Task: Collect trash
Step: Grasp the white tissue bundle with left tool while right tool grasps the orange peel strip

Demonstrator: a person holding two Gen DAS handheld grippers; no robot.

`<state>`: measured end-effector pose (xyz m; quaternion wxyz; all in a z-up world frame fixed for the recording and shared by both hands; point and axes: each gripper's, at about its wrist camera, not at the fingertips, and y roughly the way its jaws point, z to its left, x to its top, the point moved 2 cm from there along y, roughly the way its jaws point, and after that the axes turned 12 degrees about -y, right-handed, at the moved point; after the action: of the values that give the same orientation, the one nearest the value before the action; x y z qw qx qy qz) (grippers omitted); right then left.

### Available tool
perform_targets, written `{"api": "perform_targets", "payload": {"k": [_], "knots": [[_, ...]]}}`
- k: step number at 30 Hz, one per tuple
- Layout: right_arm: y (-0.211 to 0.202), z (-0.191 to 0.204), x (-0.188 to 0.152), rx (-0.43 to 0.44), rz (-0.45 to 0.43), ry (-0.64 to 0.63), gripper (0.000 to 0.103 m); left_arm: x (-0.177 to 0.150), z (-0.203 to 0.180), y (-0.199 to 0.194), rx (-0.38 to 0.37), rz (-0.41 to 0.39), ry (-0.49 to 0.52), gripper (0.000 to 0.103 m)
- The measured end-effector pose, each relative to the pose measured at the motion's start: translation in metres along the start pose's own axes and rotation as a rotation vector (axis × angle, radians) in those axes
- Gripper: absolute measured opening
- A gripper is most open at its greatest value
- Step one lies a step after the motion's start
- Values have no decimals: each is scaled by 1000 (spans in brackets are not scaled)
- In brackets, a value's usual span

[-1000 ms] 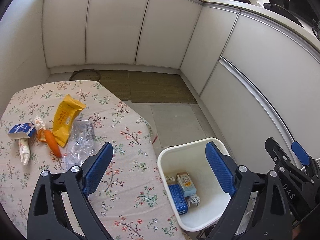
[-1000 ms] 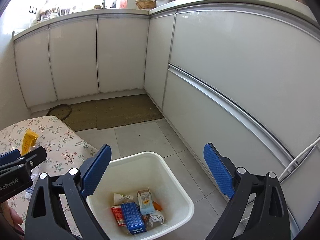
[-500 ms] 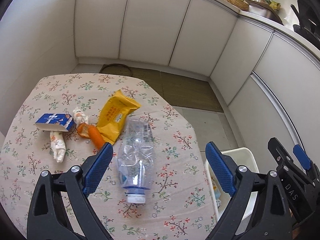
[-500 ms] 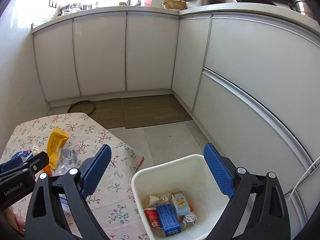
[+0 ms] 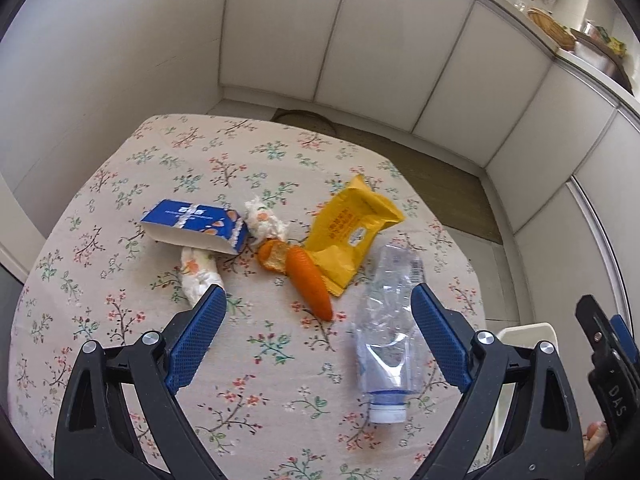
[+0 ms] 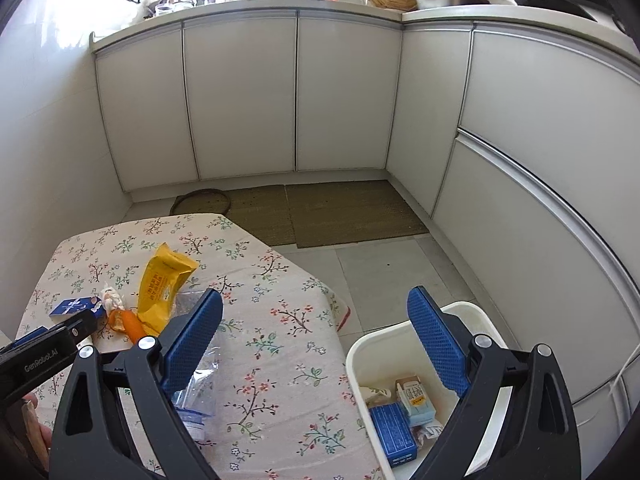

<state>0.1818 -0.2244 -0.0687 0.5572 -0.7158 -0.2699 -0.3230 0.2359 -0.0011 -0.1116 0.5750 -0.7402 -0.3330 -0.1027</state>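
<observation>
Left black two-finger gripper with blue ribbed pads (image 5: 318, 322) hung above the table, jaws spread wide, nothing between them; right black gripper with blue pads (image 6: 314, 330) likewise spread and empty, poised over the table edge and the bin. Below the left gripper lay the trash on a floral-print tablecloth (image 5: 256, 364): a crushed clear plastic bottle with a white cap (image 5: 386, 320), cap pointing toward the camera, lying near the table's right edge; just left of it a smooth orange carrot-shaped piece (image 5: 310, 282), its far end touching a curled orange peel (image 5: 272, 256) and overlapping a torn yellow foil snack wrapper (image 5: 348, 236); further left a flattened blue-and-white paper carton (image 5: 196, 224), open at one side, with one crumpled white tissue wad (image 5: 264, 224) touching its right end and a second twisted white tissue (image 5: 198, 278) poking out from under it. Beside the table on the tiled floor stood a white rectangular plastic bin (image 6: 360, 350); inside were a blue box (image 6: 394, 434), a small pale carton (image 6: 416, 396) and crumpled scraps. White cabinet doors (image 6: 240, 96) lined the walls beyond; woven brown floor mats (image 6: 348, 212) lay before them.
</observation>
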Motion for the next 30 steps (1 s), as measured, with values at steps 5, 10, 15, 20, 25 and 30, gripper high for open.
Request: {"api": "perform_targets", "payload": {"k": [5, 10, 15, 20, 25, 30], "knots": [[10, 20, 2, 28, 20, -11, 91, 12, 41, 31, 104, 24, -66, 88], [23, 34, 2, 51, 45, -9, 91, 16, 70, 58, 174, 63, -94, 78], [37, 47, 1, 71, 78, -34, 91, 17, 85, 79, 220, 94, -108, 74], [48, 62, -1, 99, 107, -88, 91, 14, 90, 99, 266, 91, -63, 63], [59, 95, -1, 139, 107, -204, 91, 10, 89, 95, 261, 89, 0, 37], [71, 136, -1, 234, 115, -343, 91, 5, 106, 76, 241, 114, -13, 36]]}}
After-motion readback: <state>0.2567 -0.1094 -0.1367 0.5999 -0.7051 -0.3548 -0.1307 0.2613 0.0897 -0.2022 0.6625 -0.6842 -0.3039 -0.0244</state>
